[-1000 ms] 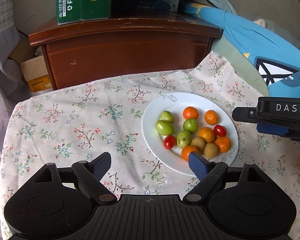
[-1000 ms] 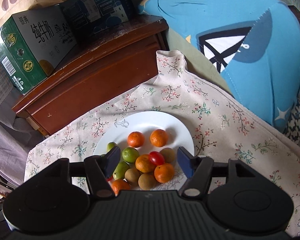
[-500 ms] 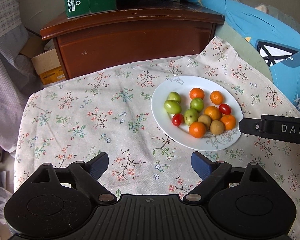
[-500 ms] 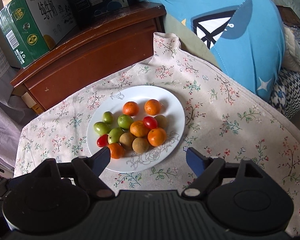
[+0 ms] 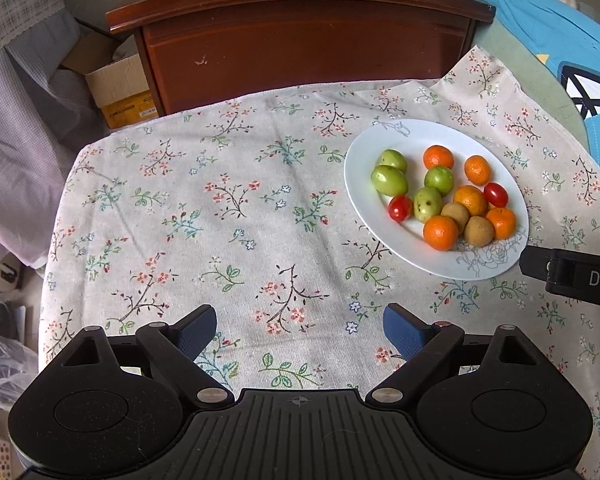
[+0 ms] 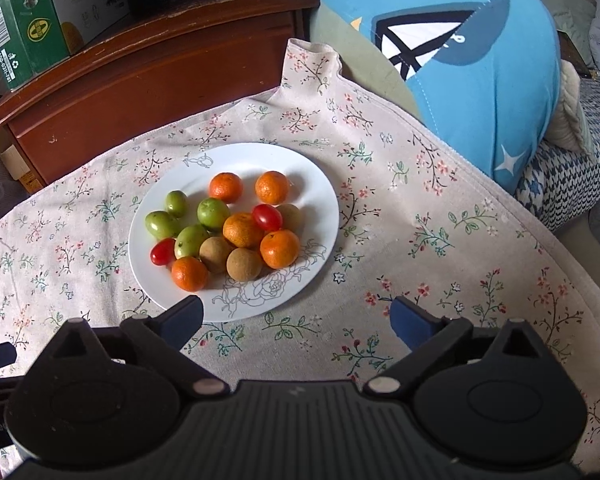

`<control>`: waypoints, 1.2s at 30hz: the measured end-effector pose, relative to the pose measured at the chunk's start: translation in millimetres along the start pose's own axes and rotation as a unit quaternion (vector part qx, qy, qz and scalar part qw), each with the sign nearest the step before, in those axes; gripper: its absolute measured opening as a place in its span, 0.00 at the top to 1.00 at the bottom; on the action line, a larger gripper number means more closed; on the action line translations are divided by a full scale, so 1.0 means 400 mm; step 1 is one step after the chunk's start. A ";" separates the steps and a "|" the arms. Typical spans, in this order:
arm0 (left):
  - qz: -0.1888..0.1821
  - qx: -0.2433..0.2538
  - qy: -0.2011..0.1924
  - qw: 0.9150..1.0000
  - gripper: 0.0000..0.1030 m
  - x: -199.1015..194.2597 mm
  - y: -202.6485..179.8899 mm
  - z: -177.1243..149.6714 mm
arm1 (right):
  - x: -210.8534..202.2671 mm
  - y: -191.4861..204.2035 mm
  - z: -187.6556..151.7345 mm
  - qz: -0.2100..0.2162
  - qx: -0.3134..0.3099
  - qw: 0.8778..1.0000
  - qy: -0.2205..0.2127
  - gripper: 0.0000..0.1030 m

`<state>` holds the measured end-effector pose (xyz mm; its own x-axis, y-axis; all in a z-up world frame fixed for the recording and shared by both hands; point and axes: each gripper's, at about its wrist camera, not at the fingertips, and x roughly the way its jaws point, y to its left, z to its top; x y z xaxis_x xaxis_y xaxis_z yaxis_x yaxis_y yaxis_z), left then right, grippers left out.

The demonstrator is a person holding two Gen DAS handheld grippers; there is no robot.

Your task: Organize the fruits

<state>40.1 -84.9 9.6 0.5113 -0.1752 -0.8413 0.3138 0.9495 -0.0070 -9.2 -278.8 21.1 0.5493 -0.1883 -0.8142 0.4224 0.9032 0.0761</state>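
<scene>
A white plate (image 5: pixel 364 204) (image 6: pixel 320 200) on the floral tablecloth holds several small oranges (image 6: pixel 279 248), green fruits (image 6: pixel 213 214), brown fruits (image 6: pixel 244 265) and two red cherry tomatoes (image 6: pixel 267 217). My left gripper (image 5: pixel 300 330) hovers open over bare cloth, below and left of the plate, with nothing between its fingers. My right gripper (image 6: pixel 296 320) sits at the plate's near edge with its jaws opening wide; nothing is between them. In the left wrist view part of the right gripper's black body (image 5: pixel 580 280) shows at the right, beside the plate.
The floral cloth (image 5: pixel 228 216) covers a small table. Behind it stands a dark wooden cabinet (image 5: pixel 300 40) with a green carton (image 6: pixel 24 20) on top. A blue cushion (image 6: pixel 480 64) lies at the right; a cardboard box (image 5: pixel 120 88) and clutter sit at the left.
Both grippers drew back from the plate, so the fruits now lie beyond the fingertips. The right gripper's jaws spread much wider; the left gripper's widened slightly.
</scene>
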 end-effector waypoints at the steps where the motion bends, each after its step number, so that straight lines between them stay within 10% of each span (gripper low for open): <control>1: 0.001 -0.002 -0.001 1.000 0.11 0.001 0.001 0.003 | 0.002 0.003 -0.001 -0.003 -0.004 1.000 0.000 0.03; 36: 0.037 0.033 -0.003 0.999 0.11 0.044 -0.058 0.024 | 0.042 0.029 -0.014 -0.045 -0.050 0.998 0.014 0.02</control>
<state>49.5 -112.5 0.2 0.5406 -0.1065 -0.8345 0.3270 0.9405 0.0918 0.8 -269.5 5.2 0.4915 -0.2603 -0.8311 0.3940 0.9175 -0.0543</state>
